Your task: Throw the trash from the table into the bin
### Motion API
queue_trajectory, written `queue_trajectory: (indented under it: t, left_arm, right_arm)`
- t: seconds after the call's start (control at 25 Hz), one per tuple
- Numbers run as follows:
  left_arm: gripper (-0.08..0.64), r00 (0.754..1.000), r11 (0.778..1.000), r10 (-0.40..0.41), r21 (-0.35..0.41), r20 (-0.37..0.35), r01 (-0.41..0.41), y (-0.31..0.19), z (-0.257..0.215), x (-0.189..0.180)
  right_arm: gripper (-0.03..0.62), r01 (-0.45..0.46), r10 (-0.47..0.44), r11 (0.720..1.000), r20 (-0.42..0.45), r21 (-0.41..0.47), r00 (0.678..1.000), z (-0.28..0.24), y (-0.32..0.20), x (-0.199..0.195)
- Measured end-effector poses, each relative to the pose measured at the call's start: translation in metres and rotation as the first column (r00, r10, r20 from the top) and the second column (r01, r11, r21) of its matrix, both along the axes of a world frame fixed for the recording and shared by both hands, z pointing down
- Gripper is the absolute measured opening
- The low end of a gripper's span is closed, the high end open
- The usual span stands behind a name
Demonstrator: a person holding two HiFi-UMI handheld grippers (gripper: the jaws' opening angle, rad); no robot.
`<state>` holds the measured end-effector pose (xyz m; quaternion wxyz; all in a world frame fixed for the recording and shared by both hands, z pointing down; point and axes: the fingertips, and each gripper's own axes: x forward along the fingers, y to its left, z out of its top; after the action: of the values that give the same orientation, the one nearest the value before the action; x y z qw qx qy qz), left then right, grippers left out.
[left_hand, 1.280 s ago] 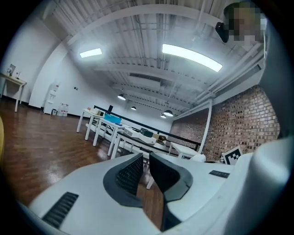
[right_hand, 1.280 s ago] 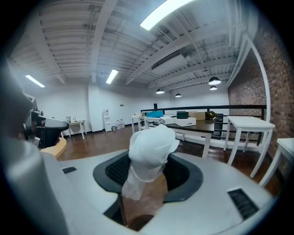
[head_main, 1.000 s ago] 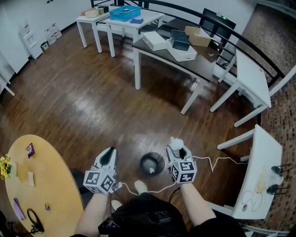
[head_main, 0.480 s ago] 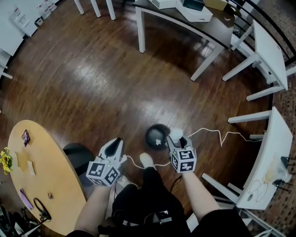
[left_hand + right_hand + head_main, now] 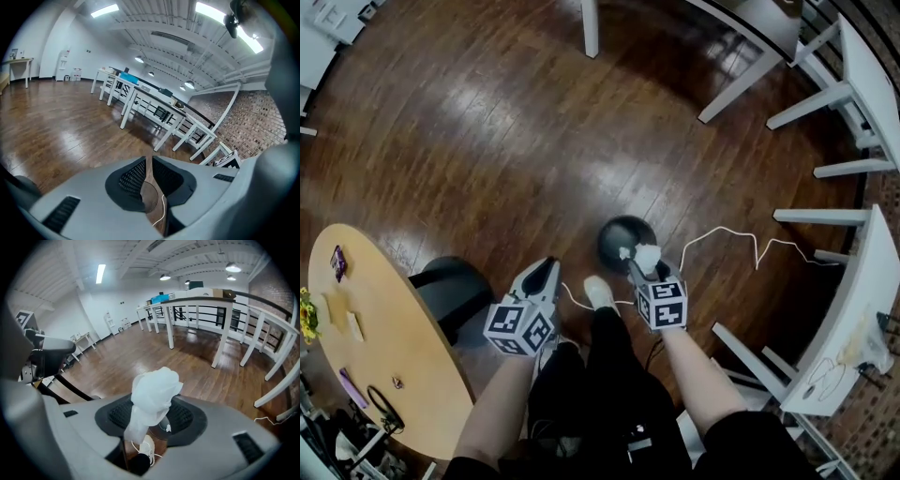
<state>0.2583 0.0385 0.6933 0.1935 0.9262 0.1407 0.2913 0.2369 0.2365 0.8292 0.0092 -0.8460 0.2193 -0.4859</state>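
My right gripper [image 5: 637, 265] is shut on a crumpled white tissue [image 5: 646, 254], which sticks up out of the jaws [image 5: 155, 391]. It hangs at the near right rim of a small round black bin [image 5: 622, 237] on the wooden floor. My left gripper [image 5: 546, 270] is to the left of the bin, away from it, its jaws nearly together with nothing between them [image 5: 149, 161]. A round wooden table [image 5: 389, 342] with small bits of litter [image 5: 338, 262] lies at the lower left.
A dark stool [image 5: 450, 286] stands between the round table and my left gripper. A white cable [image 5: 722, 239] trails over the floor right of the bin. White tables [image 5: 853, 309] line the right side. My white shoe [image 5: 598, 291] is just below the bin.
Both grippers have sunk toward the floor. The right one, still gripping the tissue, has come to the bin's near rim. The view has tilted further down.
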Motion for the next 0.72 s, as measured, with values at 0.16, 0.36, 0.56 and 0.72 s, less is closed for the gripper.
queue_trajectory:
  t: [0.16,0.36,0.56,0.72]
  left_arm:
    - [0.046,1.000,1.000,0.005,-0.011,0.020,-0.005,0.004,0.012,-0.002]
    - [0.046,0.999,1.000,-0.015,-0.017,0.030,0.015,0.001,0.015,-0.005]
    - [0.046,0.999,0.999,-0.025,-0.022,0.023,0.025,-0.003,0.010,-0.008]
    - [0.046,1.000,0.999,-0.029,-0.025,0.011,0.030,-0.004,0.006,-0.008]
  right_arm:
    - [0.218,0.029,-0.029,0.999,0.011,-0.017,1.000,0.014,-0.001,-0.001]
    - [0.327,0.046,-0.045,0.998,0.016,-0.032,0.999,0.022,0.000,0.003]
    - [0.327,0.043,-0.043,0.998,0.004,-0.036,0.999,0.015,-0.002,0.005]
    - [0.327,0.054,-0.055,0.998,-0.022,-0.042,0.998,0.009,-0.003,0.008]
